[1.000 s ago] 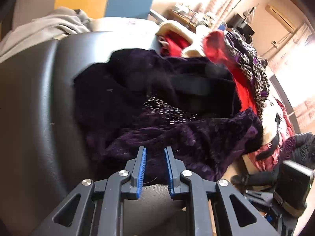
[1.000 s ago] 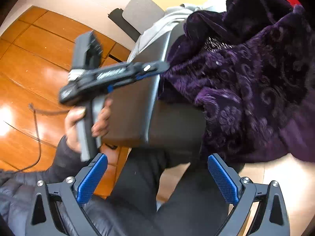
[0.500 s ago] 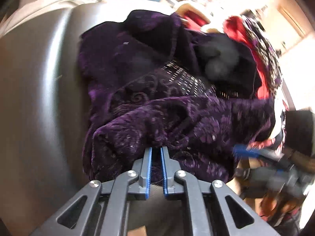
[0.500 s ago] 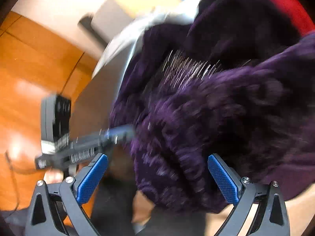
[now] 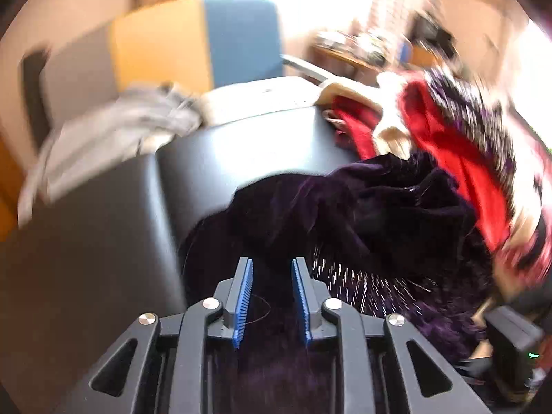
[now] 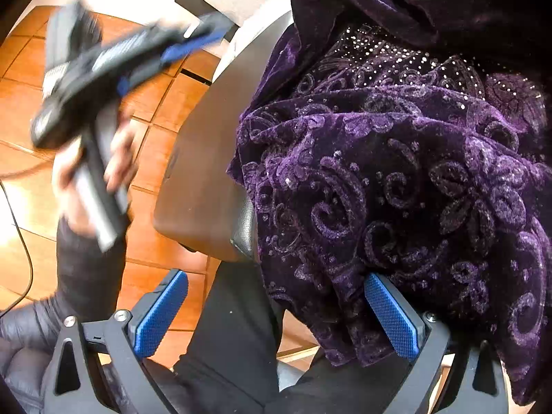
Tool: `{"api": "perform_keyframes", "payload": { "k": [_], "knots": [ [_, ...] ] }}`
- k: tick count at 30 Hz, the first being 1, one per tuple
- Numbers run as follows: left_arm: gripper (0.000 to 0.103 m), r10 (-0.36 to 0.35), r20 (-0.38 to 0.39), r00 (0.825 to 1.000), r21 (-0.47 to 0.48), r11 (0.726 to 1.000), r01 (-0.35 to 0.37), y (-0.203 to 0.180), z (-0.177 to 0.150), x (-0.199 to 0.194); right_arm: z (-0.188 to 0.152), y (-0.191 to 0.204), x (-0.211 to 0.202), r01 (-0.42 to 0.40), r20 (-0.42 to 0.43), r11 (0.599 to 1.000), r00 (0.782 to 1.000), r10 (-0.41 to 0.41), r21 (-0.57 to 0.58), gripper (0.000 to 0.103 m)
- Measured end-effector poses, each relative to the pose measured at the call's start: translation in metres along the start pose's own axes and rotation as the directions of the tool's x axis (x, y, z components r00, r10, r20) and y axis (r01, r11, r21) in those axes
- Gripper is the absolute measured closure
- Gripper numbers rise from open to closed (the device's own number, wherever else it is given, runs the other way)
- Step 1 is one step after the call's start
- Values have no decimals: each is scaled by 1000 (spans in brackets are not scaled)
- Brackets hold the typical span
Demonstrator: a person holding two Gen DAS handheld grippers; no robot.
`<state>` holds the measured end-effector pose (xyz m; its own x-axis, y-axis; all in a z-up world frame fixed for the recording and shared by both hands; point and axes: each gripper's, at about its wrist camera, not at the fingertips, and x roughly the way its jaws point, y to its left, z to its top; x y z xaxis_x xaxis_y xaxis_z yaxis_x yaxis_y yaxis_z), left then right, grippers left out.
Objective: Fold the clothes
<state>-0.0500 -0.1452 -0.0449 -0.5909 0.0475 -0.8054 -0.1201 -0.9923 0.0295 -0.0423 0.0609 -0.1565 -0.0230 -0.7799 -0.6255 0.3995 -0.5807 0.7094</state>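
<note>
Purple velvet garment point(image 6: 396, 172) between spread right gripper point(image 6: 276, 314)

I can read no text, label, brand or number in either view. From the right wrist camera, the left tool point(image 6: 193, 38) carries a pale strip of printing along its dark body, but it is smeared by motion and I cannot make out a single character. From the left wrist camera, a small green light glows on a dark device point(image 5: 514, 341) to the right of the purple velvet garment point(image 5: 345, 214); it bears no legible marking.
</note>
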Motion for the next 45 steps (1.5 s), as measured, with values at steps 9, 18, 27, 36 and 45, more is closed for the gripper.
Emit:
{"api": "perform_keyframes", "payload": {
  "k": [9,18,27,36,45],
  "knots": [
    [76,-8,-139,990,103,994,22,-22,23,75,64,-62,-77,115,264,984,953,-147,134,0],
    [96,-95,-61,994,-287,955,74,57,-7,63,41,-64,-73,127,253,984,955,-156,127,0],
    [96,-133,111,985,-793,585,168,230,-116,-12,17,-66,-69,140,241,983,956,-165,119,0],
    [84,-87,77,993,-981,171,91,290,-266,-40,16,-24,-27,391,202,917,907,-370,-78,0],
    [82,-73,7,997,-963,269,26,279,-285,-65,68,24,-28,462,293,858,872,-393,-225,14]
  ]
}}
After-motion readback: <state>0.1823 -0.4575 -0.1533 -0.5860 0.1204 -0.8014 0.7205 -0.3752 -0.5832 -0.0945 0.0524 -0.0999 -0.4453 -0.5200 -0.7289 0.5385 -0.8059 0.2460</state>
